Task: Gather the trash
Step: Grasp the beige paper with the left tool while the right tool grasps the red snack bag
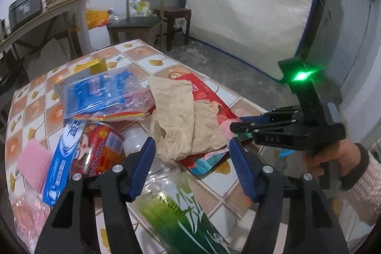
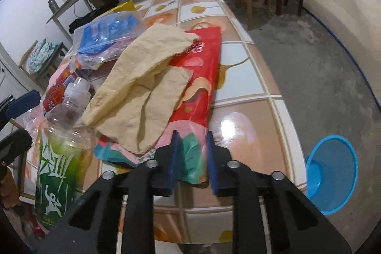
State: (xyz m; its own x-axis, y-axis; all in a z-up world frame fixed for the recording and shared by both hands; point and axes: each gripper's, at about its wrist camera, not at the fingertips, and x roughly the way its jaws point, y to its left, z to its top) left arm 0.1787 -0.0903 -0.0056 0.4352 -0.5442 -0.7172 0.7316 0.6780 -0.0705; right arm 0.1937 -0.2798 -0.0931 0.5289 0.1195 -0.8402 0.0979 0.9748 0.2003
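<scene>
The right gripper [image 2: 190, 154] pinches the teal corner of the red snack bag [image 2: 200, 77] lying on the counter [image 2: 250, 111], under crumpled brown paper [image 2: 142, 87]. The left gripper [image 1: 190, 154] hovers spread wide above a plastic bottle [image 1: 166, 201]. A blue bin [image 2: 333, 170] stands on the floor beside the counter.

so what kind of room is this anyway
Probably a spare or storage room in a home. A bare mattress leans upright against the wall, a wooden chair holds clutter, the floor is rough concrete, and the table has a tile-print cover piled with trash.
</scene>
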